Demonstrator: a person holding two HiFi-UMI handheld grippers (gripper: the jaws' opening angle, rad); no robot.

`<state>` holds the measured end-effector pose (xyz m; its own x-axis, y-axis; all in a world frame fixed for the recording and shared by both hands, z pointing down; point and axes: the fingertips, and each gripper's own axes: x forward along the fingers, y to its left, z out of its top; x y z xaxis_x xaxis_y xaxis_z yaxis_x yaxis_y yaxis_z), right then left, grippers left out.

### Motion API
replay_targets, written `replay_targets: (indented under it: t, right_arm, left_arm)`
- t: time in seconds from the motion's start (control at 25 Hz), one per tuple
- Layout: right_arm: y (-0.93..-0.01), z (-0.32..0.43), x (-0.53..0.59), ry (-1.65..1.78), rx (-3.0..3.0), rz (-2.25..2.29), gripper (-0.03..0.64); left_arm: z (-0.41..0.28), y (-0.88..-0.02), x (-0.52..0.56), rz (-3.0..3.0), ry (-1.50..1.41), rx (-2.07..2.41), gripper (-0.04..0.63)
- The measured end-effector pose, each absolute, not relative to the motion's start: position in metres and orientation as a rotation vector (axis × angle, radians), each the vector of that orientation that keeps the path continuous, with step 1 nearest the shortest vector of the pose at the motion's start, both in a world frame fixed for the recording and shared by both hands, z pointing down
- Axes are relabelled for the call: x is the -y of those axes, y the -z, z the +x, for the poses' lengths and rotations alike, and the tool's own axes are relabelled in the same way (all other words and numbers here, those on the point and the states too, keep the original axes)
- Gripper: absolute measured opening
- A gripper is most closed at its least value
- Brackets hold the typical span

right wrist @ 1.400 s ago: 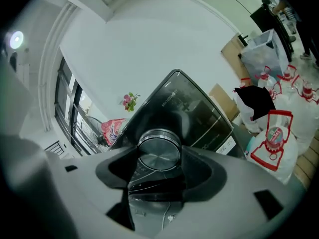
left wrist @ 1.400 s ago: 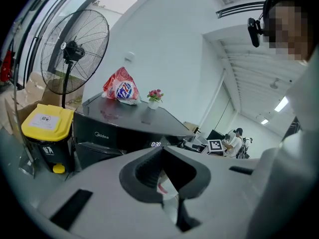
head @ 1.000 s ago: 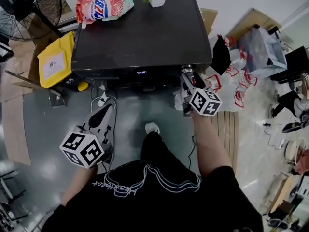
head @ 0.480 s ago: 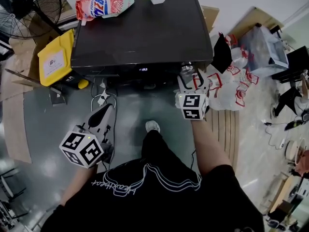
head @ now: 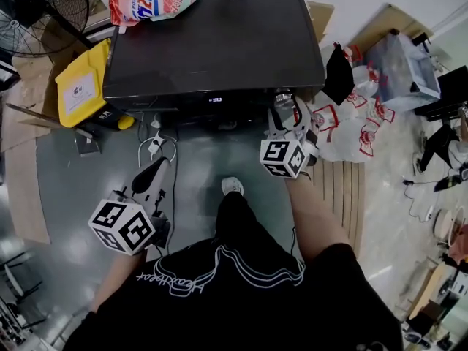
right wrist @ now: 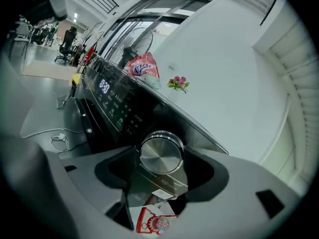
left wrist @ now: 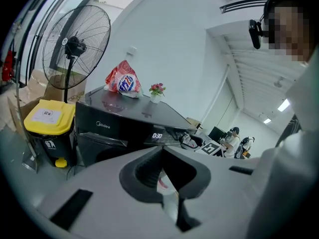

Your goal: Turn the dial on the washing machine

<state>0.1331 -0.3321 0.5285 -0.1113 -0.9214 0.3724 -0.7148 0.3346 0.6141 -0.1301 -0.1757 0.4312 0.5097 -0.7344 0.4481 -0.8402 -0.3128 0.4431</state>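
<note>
Jaws of right gripper [right wrist: 163, 158] wide apart, closing, the dial [right wrist: 160, 152] between them; left gripper [left wrist: 162, 151] jaws together, empty.

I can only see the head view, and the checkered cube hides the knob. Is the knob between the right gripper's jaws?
Observer: Yes. The right gripper view shows the round brushed-metal dial between the right gripper's closing jaws; whether the pads press yet, I cannot tell.
Operator: What numbers are lit up?
Observer: The left gripper view reads 0:30 on the black washing machine's display.
Operator: Is the left gripper holding anything?
Observer: No. Its own view shows the jaws together, empty.
</note>
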Motion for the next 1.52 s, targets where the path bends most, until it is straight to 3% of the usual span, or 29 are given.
replay_targets:
  t: [0.68, 1.52]
  right_arm:
    - [-0.528, 0.138, 0.336, 0.212, 1.969, 1.519, 0.281]
    - [-0.53, 0.146, 0.337, -0.375, 2.266, 1.678, 0.282]
  left_arm:
    - [-0.15, -0.434, 0.175, 2.079, -0.202, 1.338, 0.006]
    - [-0.132, -0.433, 0.181, 2.092, -0.193, 1.314, 0.006]
